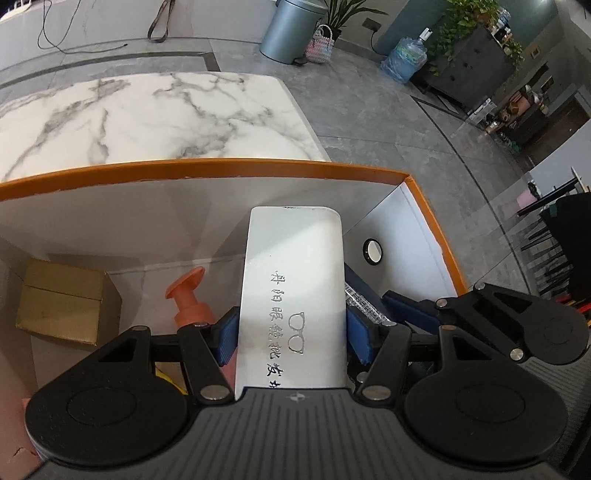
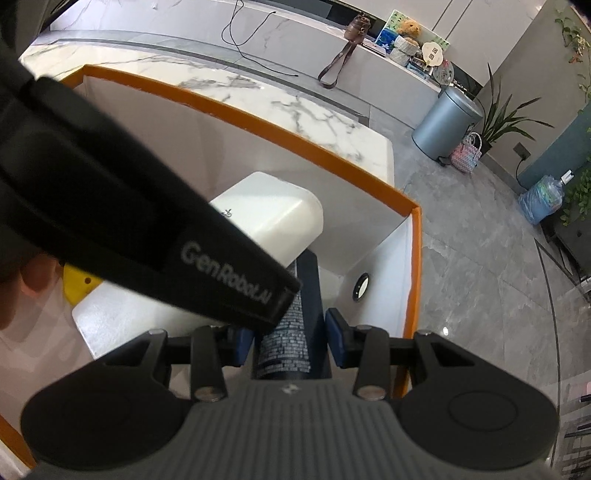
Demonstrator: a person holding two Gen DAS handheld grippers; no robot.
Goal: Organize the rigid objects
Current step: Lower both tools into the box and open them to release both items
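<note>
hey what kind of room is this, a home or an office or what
Probably a home living area: a white marble-patterned table, a grey-tiled floor, a silver pedal bin beside a leafy potted plant, and a teddy bear on a ledge.

White glasses case (image 1: 291, 295) with dark printed characters and a small spectacles outline; dark navy tube (image 2: 295, 332) covered in fine white print. Box (image 1: 207, 168) has an orange rim and white inner walls, holding a plain brown carton (image 1: 62, 302), an orange pump top (image 1: 188, 295) and something yellow (image 2: 77, 286). Table (image 1: 147, 118) is white marble with grey veins, gripper pads (image 1: 227, 334) blue on black frames.
</note>
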